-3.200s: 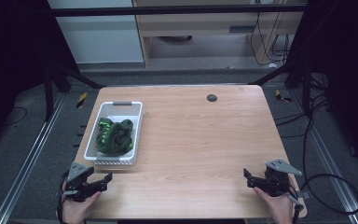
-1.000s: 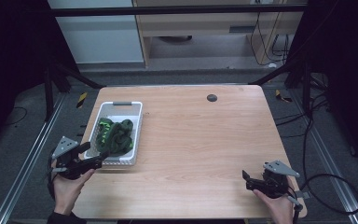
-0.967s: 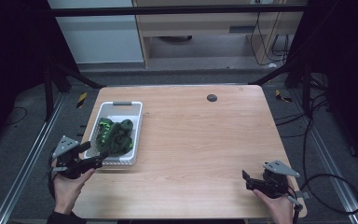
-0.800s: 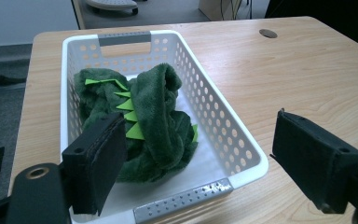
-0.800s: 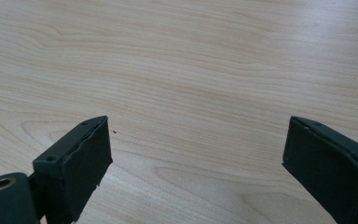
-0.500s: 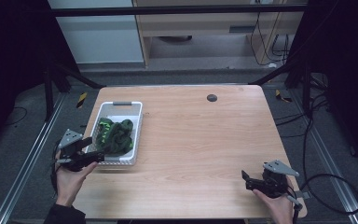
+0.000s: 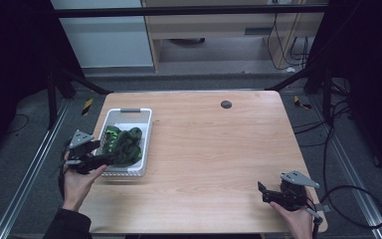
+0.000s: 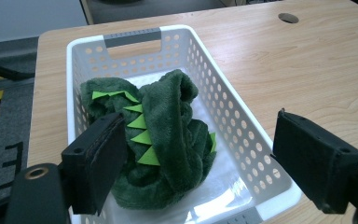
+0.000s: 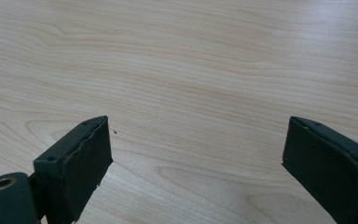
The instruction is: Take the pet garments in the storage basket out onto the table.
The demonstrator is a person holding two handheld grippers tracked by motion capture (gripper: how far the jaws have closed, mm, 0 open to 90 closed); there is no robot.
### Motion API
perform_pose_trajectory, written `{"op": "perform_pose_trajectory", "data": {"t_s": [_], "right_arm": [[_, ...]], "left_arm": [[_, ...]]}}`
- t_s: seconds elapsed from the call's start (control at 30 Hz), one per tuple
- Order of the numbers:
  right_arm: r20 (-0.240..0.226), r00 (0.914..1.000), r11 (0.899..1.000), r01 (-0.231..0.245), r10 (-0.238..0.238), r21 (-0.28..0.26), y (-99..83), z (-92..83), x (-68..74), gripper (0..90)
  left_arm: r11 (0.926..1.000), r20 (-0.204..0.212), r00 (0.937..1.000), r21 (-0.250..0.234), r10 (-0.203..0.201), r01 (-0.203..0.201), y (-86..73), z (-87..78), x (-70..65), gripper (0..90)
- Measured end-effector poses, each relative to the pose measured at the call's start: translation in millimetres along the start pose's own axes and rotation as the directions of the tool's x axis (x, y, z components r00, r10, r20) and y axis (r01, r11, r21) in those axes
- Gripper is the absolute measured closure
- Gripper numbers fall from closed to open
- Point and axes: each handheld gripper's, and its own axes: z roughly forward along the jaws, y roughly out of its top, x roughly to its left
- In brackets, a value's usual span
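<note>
We saw the desk (image 7: pixel 209 149) carrying a white basket (image 7: pixel 146 130) with a green plush toy (image 7: pixel 124 144) inside. Our left hand-held gripper (image 8: pixel 196 163) hung spread above it, approaching; next, we judged, descend and pinch. Our right hand-held gripper (image 9: pixel 196 158) rested spread, empty.

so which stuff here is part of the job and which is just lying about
Likely in the job:
- green plush toy
- white basket holding it
- left claw, open at the basket

Just there:
- right claw, open over bare table
- table's cable hole
</note>
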Motion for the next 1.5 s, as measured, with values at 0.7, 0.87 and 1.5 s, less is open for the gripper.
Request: {"op": "perform_pose_trajectory", "data": {"t_s": [0.7, 0.87, 1.5], "right_arm": [[-0.017, 0.9999, 1.000, -0.001, 0.001, 0.014, -0.4, 1.4, -0.3, 8.2], [-0.022, 0.9998, 1.000, -0.001, 0.002, 0.017, -0.5, 1.8, -0.2, 8.3], [-0.029, 0.9996, 1.000, -0.001, 0.002, 0.026, -0.6, 2.8, -1.1, 8.3]], "left_arm": [[0.9967, -0.024, 0.9996, 0.080, 0.012, -0.010, 11.1, 26.6, 6.8, 16.9], [0.9938, -0.030, 0.9992, 0.109, 0.025, -0.022, 15.1, 32.6, 8.0, 16.8], [0.9749, -0.040, 0.9969, 0.215, 0.068, -0.058, 25.3, 55.5, 11.4, 18.6]]}}
